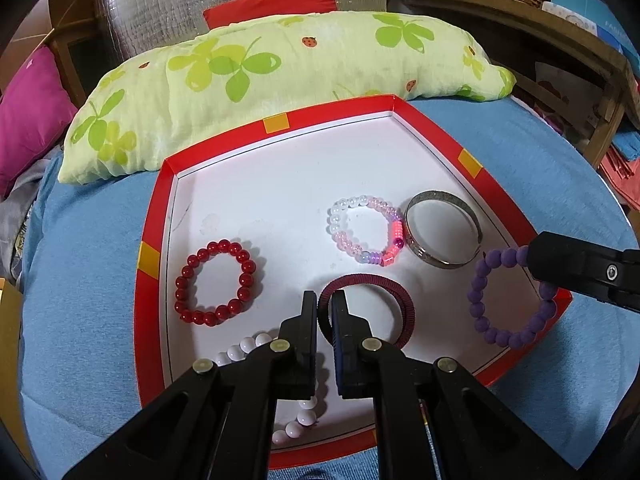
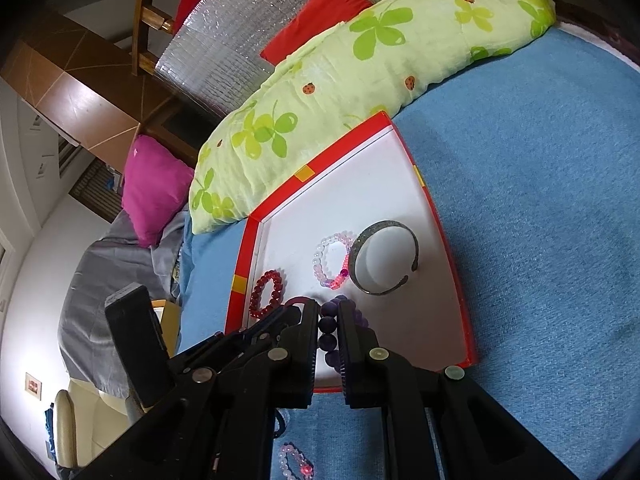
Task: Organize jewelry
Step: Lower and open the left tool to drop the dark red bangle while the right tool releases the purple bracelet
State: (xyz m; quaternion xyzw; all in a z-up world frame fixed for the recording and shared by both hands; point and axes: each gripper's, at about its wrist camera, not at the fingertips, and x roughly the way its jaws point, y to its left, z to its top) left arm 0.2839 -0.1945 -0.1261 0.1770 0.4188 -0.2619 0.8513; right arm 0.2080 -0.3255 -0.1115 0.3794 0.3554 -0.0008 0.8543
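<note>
Left gripper [image 1: 324,300] sits nearest in the left wrist view, w/ fingers pressed together on the dark red hair tie [image 1: 368,308], pinching its left arc. The tie lies flat on the white floor of the red-rimmed tray [image 1: 154,248], close to the tray's near edge. Partly under the left gripper's fingers, a white bead bracelet [image 1: 256,346] lies in the tray's near-left corner; part of it is hidden.

Right gripper [image 2: 328,320] is closed on the purple bead bracelet [image 1: 510,296], beads clamped btwn its fingers. That bracelet hangs over the tray's right rim, tilted, partly inside and partly over the edge. In the right wrist view, another pale pink-purple bead bracelet [image 2: 294,460] lies on the blue bed cover [image 2: 540,200], outside the tray, near its near edge.

Further in, the red bead bracelet [image 1: 216,282] lies flat by the tray's left rim, well apart from the rest. Mid-tray, the white-and-pink bead bracelet [image 1: 366,230] lies flat, w/ the silver bangle [image 1: 442,232] just beside it on the right, touching or nearly so; cannot tell which. The bangle is an open cuff, its gap showing in the right wrist view.

Tray's far half is bare white. Beyond the far rim, a green clover-print pillow [image 1: 260,68] lies across the bed, w/ a red cushion [image 1: 272,0] behind it and a magenta cushion [image 1: 32,112] at the far left.
</note>
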